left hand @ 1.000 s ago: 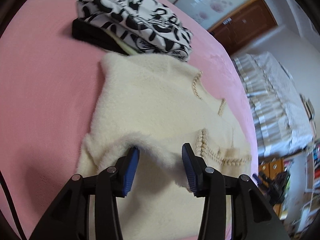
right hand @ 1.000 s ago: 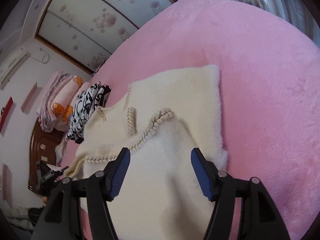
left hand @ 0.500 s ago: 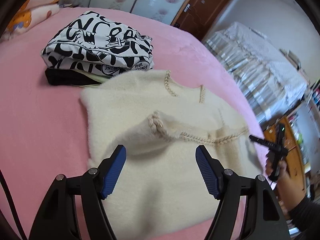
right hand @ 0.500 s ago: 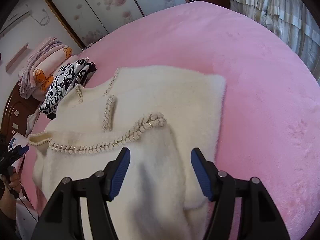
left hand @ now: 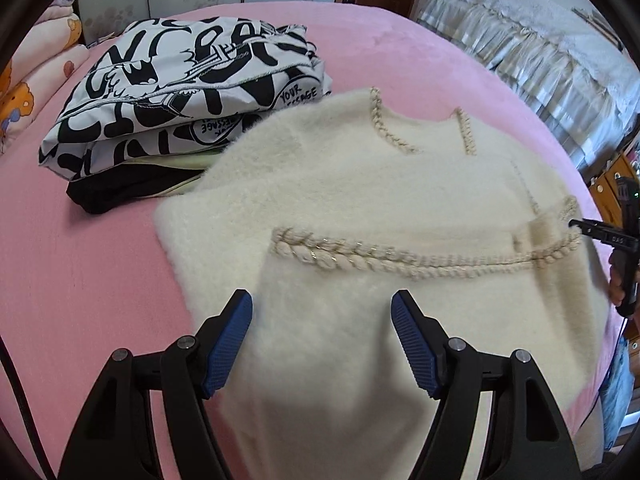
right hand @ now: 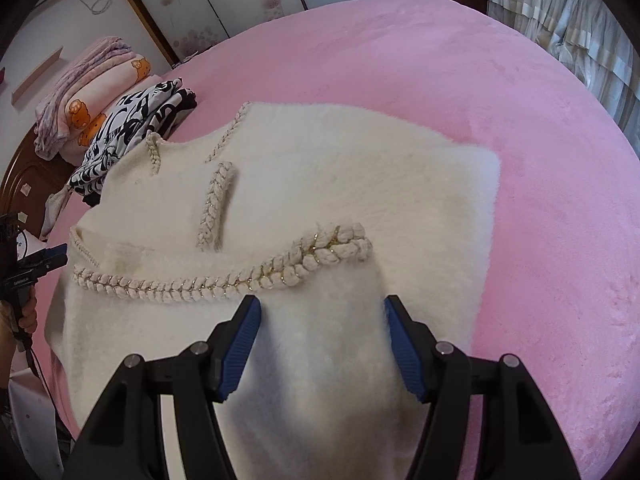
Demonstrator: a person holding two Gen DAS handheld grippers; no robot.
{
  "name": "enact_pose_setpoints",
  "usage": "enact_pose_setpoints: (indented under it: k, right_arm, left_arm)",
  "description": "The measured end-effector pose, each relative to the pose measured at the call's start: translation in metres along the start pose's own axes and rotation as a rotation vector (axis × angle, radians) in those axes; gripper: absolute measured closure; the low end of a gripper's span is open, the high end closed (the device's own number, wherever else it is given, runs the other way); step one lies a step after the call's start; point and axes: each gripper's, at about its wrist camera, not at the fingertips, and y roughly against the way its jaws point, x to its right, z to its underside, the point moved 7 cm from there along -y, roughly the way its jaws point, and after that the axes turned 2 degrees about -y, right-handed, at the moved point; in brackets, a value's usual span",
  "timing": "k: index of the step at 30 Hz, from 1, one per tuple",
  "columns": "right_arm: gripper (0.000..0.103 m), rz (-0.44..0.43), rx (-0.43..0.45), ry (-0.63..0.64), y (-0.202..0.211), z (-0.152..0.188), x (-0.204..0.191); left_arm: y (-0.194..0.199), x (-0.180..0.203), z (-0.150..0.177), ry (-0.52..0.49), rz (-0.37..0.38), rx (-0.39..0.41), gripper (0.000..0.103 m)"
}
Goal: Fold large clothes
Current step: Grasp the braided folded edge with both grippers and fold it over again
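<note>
Both grippers have let go of the cream sweater [left hand: 360, 208] since a second ago, when the left one pinched a fluffy fold; that fold now lies flat on the body with its braided trim [left hand: 360, 258] running across. Left gripper [left hand: 322, 340] hovers low over the near part of the sweater, angled forward and down, its blue pads [left hand: 230, 344] spread wide with nothing between them. Right gripper [right hand: 322, 340] hangs the same way over the opposite side, fingers wide apart and holding nothing. The sweater lies spread on the pink bedcover [right hand: 540, 128], its far corner just beside a stack of folded black-and-white printed clothes [left hand: 188, 96]. Rolled pink blankets [right hand: 92, 92] sit beyond that stack.
</note>
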Motion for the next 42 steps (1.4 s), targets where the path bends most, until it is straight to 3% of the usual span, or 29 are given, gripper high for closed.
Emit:
enact_pose_setpoints:
  k: [6,8,10,11,14,15,17,20,24,28,33,38,42]
  right_arm:
    - [0.040,0.001,0.003,0.001,-0.008,-0.003,0.000]
    - [0.040,0.016,0.002,0.017,-0.010,-0.003,-0.001]
    - [0.043,0.041,0.006,0.040,-0.011,-0.002,-0.004]
    - [0.046,0.055,0.010,0.054,-0.011,-0.002,-0.006]
    - [0.075,0.115,0.024,0.107,-0.006,0.001,-0.011]
    - [0.086,0.135,0.031,0.125,-0.003,0.002,-0.014]
    - [0.094,0.204,0.065,0.179,0.005,0.005,-0.019]
    - [0.095,0.270,0.120,0.219,0.025,0.006,-0.026]
    - [0.096,0.293,0.213,0.141,0.068,-0.004,-0.016]
    - [0.096,0.273,0.293,0.050,0.111,-0.018,-0.002]
    - [0.096,0.284,0.398,0.068,0.150,-0.046,-0.019]
    - [0.096,0.313,0.482,0.085,0.163,-0.094,-0.030]
    - [0.096,0.346,0.474,0.097,0.137,-0.132,-0.031]
  left_arm:
    - [-0.012,-0.003,0.001,-0.044,0.023,0.005,0.034]
    - [-0.014,0.004,0.003,-0.075,0.038,0.007,0.058]
    - [-0.015,0.010,0.007,-0.122,0.005,0.012,0.066]
    - [-0.014,0.013,0.009,-0.148,-0.016,0.016,0.077]
    - [-0.007,0.018,0.013,-0.183,-0.066,0.010,0.092]
    - [-0.004,0.017,0.014,-0.177,-0.080,0.005,0.093]
    - [0.004,0.017,0.010,-0.158,-0.116,0.008,0.095]
    - [0.028,0.021,0.004,-0.151,-0.194,0.051,0.095]
    - [0.066,0.017,-0.010,-0.102,-0.294,0.128,0.096]
    - [0.104,0.002,-0.023,0.017,-0.310,0.204,0.096]
    - [0.136,0.006,-0.053,0.032,-0.370,0.305,0.096]
    - [0.145,-0.004,-0.091,0.050,-0.421,0.361,0.096]
    - [0.115,-0.021,-0.117,0.085,-0.416,0.340,0.096]
